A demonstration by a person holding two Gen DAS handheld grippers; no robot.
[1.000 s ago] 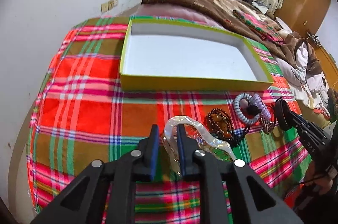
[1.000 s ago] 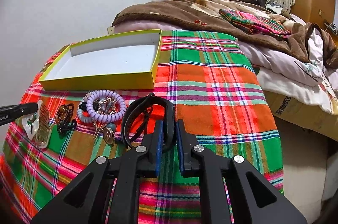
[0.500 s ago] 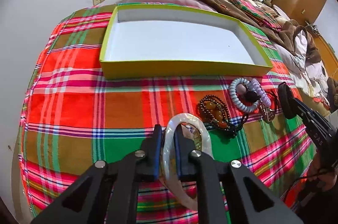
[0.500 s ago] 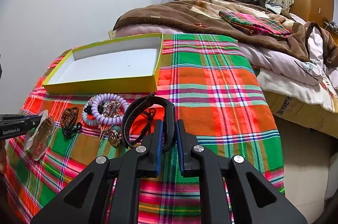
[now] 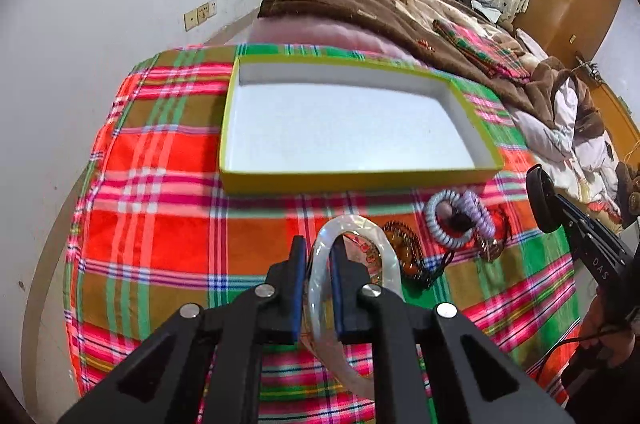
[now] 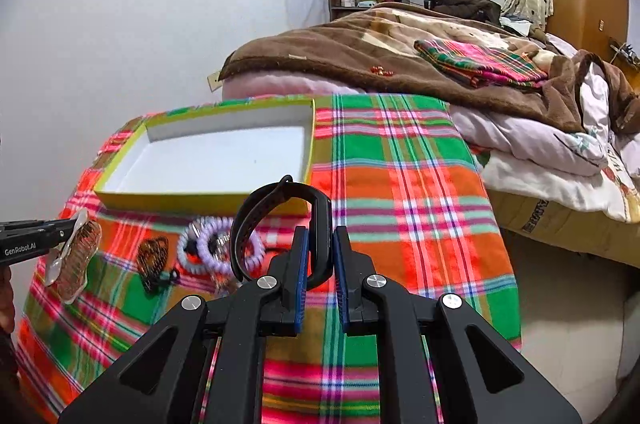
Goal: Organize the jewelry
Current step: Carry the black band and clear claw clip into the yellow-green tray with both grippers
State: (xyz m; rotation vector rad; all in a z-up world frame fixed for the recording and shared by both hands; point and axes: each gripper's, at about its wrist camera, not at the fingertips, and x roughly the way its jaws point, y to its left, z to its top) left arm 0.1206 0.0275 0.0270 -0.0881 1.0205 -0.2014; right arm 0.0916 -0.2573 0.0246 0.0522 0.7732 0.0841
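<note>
My left gripper [image 5: 318, 264] is shut on a pearly white bangle [image 5: 384, 252] and holds it above the plaid cloth, in front of the yellow box [image 5: 352, 180] with a white inside. My right gripper [image 6: 320, 248] is shut on a black wristband [image 6: 276, 200] and holds it lifted near the box [image 6: 200, 198]. The bangle also shows at the left of the right wrist view [image 6: 76, 256]. A lilac coil hair tie [image 5: 456, 220] and brown beads [image 5: 404, 248] lie on the cloth between the grippers.
The plaid cloth [image 5: 160, 224] covers a table beside a white wall [image 5: 100, 24]. A bed with a brown blanket [image 6: 360, 64] lies behind. The table's right edge drops to the floor [image 6: 560, 304]. The right gripper shows at the right of the left wrist view [image 5: 576, 232].
Both grippers have risen off the cloth with their items. The left gripper closed on the bangle and lifted it; the right lifted the wristband toward the box.
</note>
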